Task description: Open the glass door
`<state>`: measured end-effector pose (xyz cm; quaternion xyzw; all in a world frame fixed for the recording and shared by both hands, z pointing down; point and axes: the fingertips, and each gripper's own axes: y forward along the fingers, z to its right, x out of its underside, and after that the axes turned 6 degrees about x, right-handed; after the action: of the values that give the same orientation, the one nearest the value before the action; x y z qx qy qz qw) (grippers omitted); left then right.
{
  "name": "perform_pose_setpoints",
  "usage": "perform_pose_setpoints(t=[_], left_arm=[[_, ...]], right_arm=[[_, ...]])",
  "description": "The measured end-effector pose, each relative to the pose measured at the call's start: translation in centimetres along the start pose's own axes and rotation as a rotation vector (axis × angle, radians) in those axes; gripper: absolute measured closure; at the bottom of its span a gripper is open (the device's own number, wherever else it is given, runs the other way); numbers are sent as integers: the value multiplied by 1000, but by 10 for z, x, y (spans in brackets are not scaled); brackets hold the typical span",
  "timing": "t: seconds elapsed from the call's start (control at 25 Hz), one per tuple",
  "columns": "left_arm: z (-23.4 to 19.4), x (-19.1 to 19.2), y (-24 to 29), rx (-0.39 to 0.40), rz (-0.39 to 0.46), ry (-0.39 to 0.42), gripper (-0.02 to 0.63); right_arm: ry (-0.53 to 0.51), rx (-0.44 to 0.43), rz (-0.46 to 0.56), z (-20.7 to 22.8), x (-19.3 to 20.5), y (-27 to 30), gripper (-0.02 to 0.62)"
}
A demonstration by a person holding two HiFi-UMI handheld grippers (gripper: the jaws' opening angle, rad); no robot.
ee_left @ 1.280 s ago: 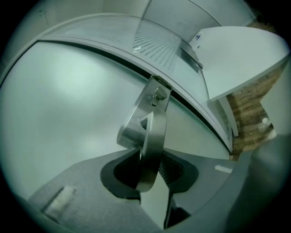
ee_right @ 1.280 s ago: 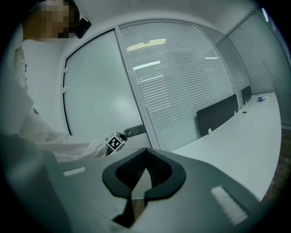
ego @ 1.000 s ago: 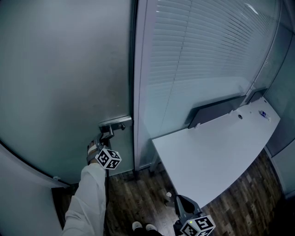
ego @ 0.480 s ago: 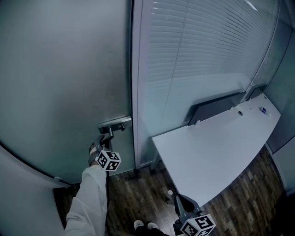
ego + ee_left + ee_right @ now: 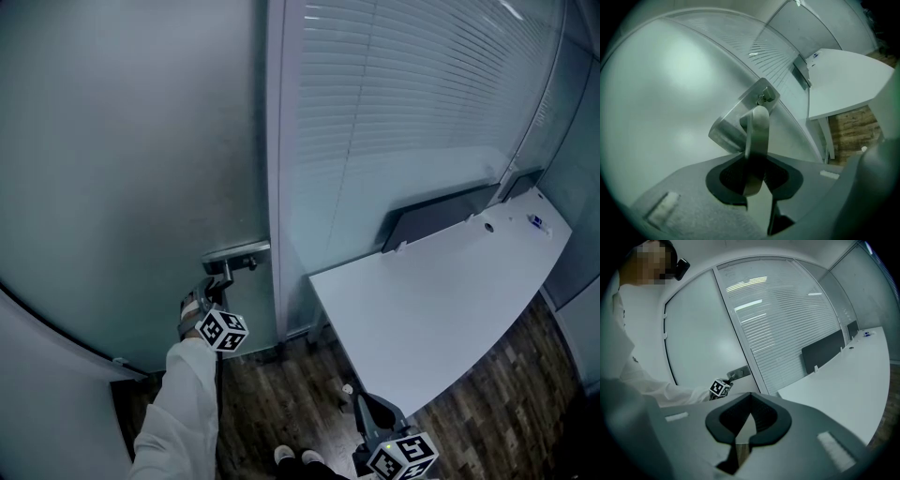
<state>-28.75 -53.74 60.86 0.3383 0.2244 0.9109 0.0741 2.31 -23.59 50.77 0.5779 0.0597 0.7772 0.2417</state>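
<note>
The frosted glass door (image 5: 122, 169) carries a metal lock plate (image 5: 236, 253) with a lever handle (image 5: 218, 273) near its right edge. My left gripper (image 5: 212, 286) is at that lever, with a white sleeve behind it. In the left gripper view the lever (image 5: 757, 136) runs down between the dark pads (image 5: 729, 176) of the left gripper (image 5: 754, 180). The jaws are closing around it, and no firm squeeze shows. My right gripper (image 5: 362, 405) hangs low by the desk. In its own view the right gripper (image 5: 749, 401) has its tips together on nothing.
A white desk (image 5: 441, 300) with a dark divider panel (image 5: 436, 220) stands right of the door. Behind it is a glass wall with blinds (image 5: 403, 94). The door frame post (image 5: 275, 187) separates the two. Dark wood floor (image 5: 281, 403) and the person's shoes (image 5: 291, 458) lie below.
The left gripper has edged slightly along the lever and stays at the handle. The right gripper has held still.
</note>
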Motion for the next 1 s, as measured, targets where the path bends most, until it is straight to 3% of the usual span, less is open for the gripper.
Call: perform_pose_setpoints(t=[0.52, 1.0], left_arm=[[-10, -6, -18, -60, -62, 239, 504], [-4, -5, -41, -57, -118, 326, 496]], right_arm=[[12, -11, 13, 0, 3, -11, 592], [23, -14, 34, 8, 5, -35, 592]])
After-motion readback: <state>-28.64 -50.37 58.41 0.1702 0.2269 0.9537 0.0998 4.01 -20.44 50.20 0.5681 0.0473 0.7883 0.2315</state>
